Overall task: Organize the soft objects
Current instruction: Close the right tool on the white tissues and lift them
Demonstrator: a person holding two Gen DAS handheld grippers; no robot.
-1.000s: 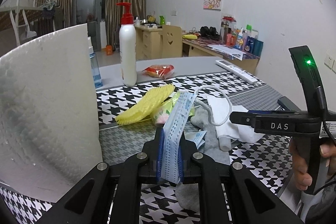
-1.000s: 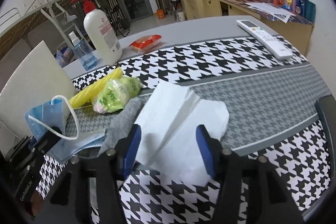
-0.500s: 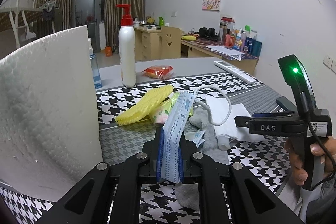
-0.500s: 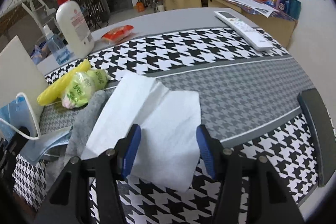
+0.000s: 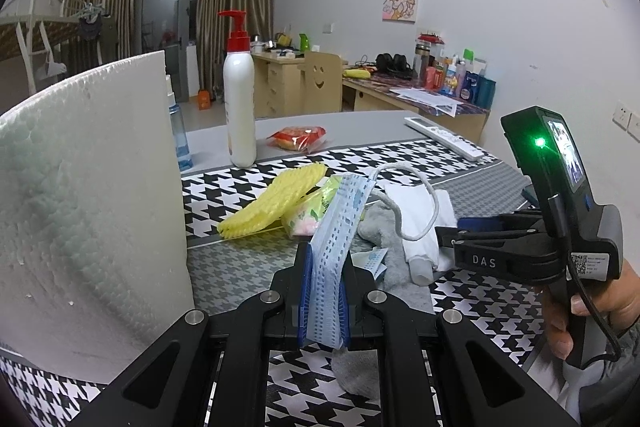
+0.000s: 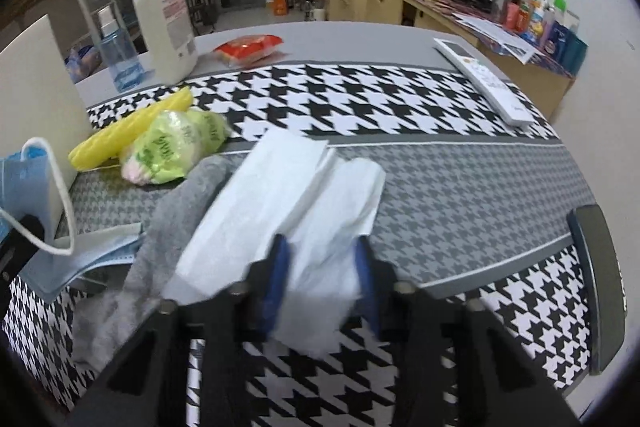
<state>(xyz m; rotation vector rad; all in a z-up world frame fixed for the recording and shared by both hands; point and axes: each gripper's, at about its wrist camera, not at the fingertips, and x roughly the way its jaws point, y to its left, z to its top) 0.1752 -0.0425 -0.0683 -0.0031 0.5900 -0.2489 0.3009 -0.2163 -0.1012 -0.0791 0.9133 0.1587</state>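
My left gripper [image 5: 325, 297] clamped on pleated blue mask [image 5: 334, 247]; my right gripper [image 6: 322, 279], jaws just closing, pinches crumpled white tissue [image 6: 304, 203].

A white pump bottle [image 5: 239, 107] stands near a remote control [image 6: 486, 79].

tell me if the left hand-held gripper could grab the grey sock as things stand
Probably not yet. The left hand-held gripper is shut on the blue face mask, so its jaws are taken. The grey sock lies close below, otherwise unblocked.
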